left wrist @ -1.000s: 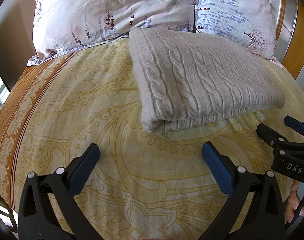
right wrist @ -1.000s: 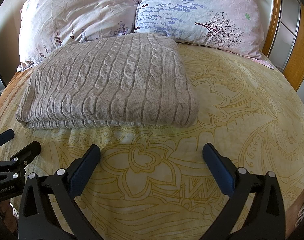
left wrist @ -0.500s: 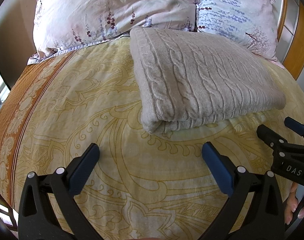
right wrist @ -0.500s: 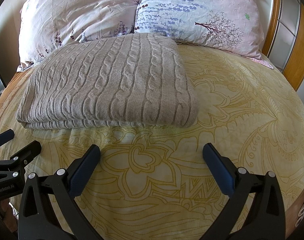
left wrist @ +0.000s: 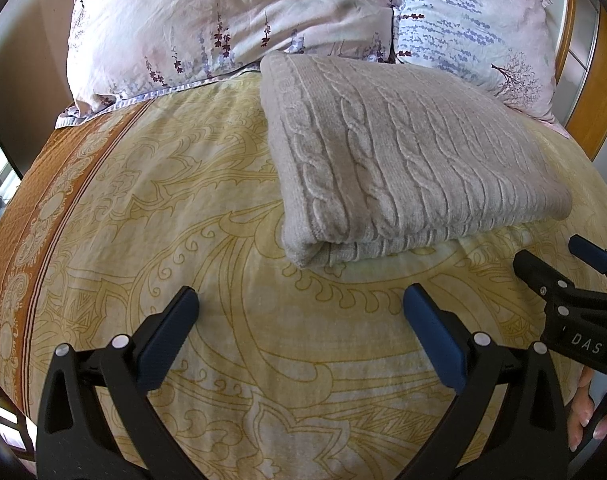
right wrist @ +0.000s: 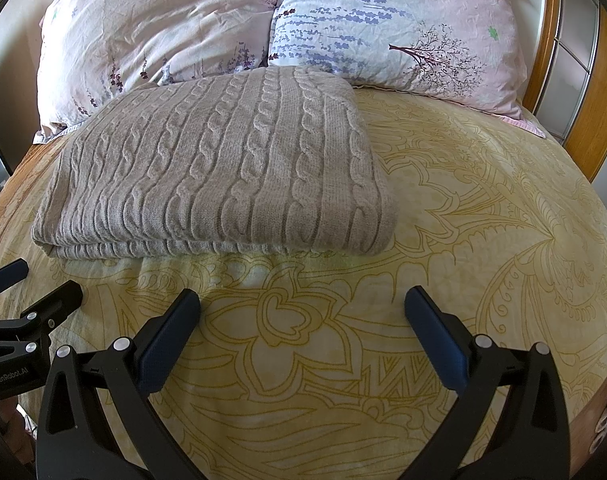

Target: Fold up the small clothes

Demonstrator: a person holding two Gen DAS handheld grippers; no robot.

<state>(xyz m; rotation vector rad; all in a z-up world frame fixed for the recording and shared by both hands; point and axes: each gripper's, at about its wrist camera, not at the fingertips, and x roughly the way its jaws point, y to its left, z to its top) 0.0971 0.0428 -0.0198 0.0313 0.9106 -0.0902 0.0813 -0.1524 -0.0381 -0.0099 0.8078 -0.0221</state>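
Beige cable-knit sweater, folded into a rectangle, lying flat on a yellow bedspread with ornate gold line pattern, its far edge against two floral pillows. Orange patterned border along the bedspread's left side; wooden headboard at right. Left gripper: blue-padded jaws spread wide, empty, hovering over the bedspread short of the sweater. Right gripper: likewise.
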